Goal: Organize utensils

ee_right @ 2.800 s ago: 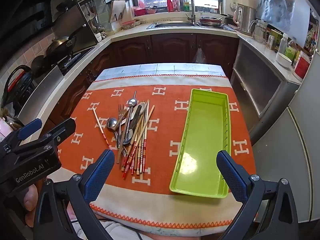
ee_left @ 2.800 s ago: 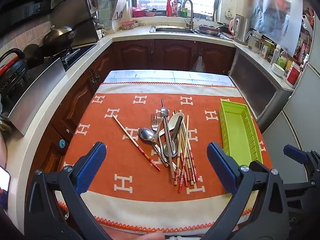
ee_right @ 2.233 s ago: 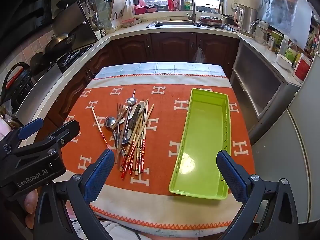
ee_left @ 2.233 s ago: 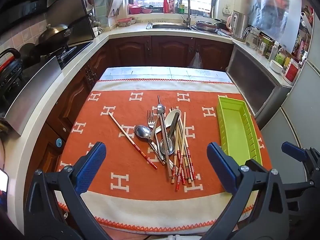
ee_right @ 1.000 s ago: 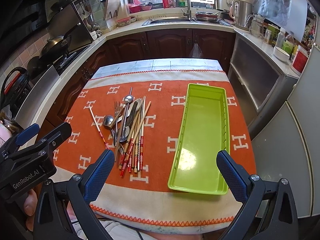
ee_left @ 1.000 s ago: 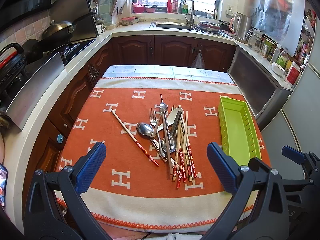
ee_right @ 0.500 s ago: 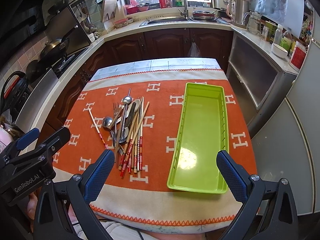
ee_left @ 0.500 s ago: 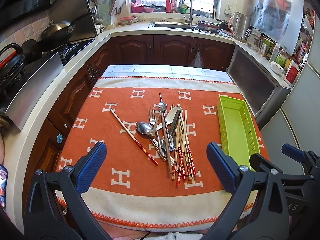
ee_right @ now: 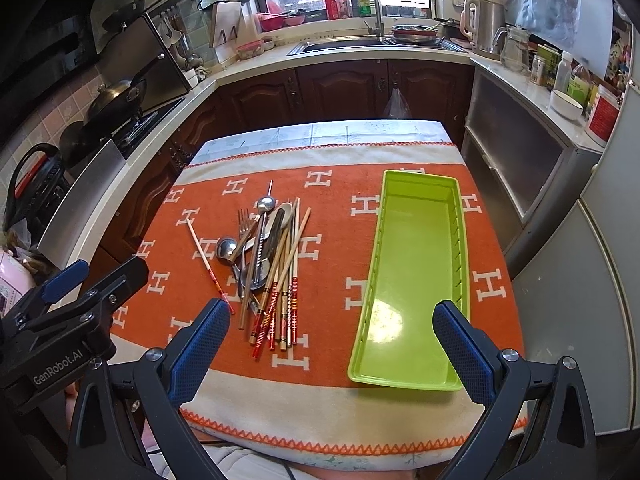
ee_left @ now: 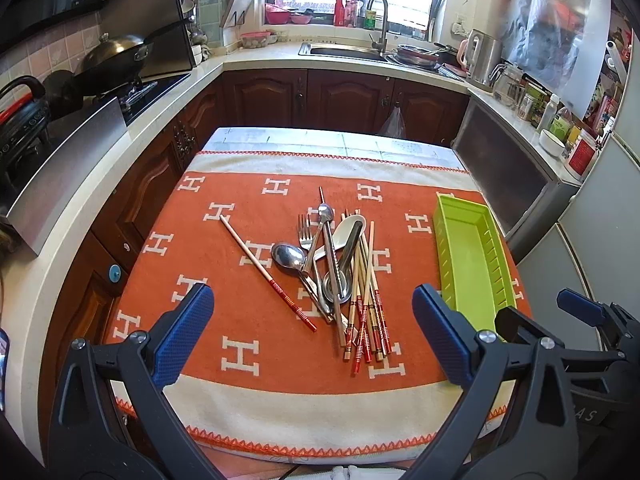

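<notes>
A pile of utensils (ee_left: pixel 340 268) (ee_right: pixel 268 256) lies mid-table on the orange cloth: metal spoons, a fork, a white spoon and several red-tipped chopsticks. One chopstick (ee_left: pixel 267 274) (ee_right: pixel 208 265) lies apart to the left. An empty lime-green tray (ee_left: pixel 472 260) (ee_right: pixel 416 280) sits lengthwise on the right. My left gripper (ee_left: pixel 312 336) hovers open near the table's front edge, short of the pile. My right gripper (ee_right: pixel 328 344) is open too, between pile and tray, holding nothing.
The table (ee_left: pixel 328 142) stands in a U-shaped kitchen with dark cabinets (ee_left: pixel 344 96), a stove with a wok (ee_left: pixel 112 56) at left, a sink (ee_left: pixel 344 50) at back, and a grey appliance (ee_right: pixel 520 152) close on the right.
Both grippers have shifted slightly over the near edge of the table; the view sways a little. The utensils and tray lie as before. Both stay open.
</notes>
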The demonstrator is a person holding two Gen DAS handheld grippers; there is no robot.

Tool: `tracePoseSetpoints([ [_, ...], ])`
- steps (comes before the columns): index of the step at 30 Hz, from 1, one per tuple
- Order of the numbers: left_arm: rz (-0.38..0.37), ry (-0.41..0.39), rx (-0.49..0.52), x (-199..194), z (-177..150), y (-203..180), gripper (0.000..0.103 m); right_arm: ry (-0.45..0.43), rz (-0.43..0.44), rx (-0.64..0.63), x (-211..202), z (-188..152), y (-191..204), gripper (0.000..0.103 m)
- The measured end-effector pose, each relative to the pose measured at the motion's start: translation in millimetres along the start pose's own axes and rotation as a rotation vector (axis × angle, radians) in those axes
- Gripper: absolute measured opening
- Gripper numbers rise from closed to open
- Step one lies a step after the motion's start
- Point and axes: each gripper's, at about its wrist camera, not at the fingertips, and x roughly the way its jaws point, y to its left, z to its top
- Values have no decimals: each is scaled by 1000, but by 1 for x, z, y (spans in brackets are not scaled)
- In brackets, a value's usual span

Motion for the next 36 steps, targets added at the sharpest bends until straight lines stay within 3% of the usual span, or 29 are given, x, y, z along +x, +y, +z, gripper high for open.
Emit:
tracePoseSetpoints([
  [11, -38, -16, -66, 11, 5, 21, 99, 15, 12, -14, 14, 11, 8, 103],
  [16, -68, 12, -78, 24, 13, 35, 99, 21, 31, -20, 25, 23, 15, 103],
  [25, 16, 90, -173, 66, 32, 95, 99, 25, 37, -43, 49, 52, 28, 103],
  [30, -23, 119, -179, 83, 34, 118, 99, 77, 76, -37, 76, 71, 33, 103],
  [36, 7, 137, -183, 104, 32, 130, 98, 91, 73, -17, 113, 87, 33, 103],
])
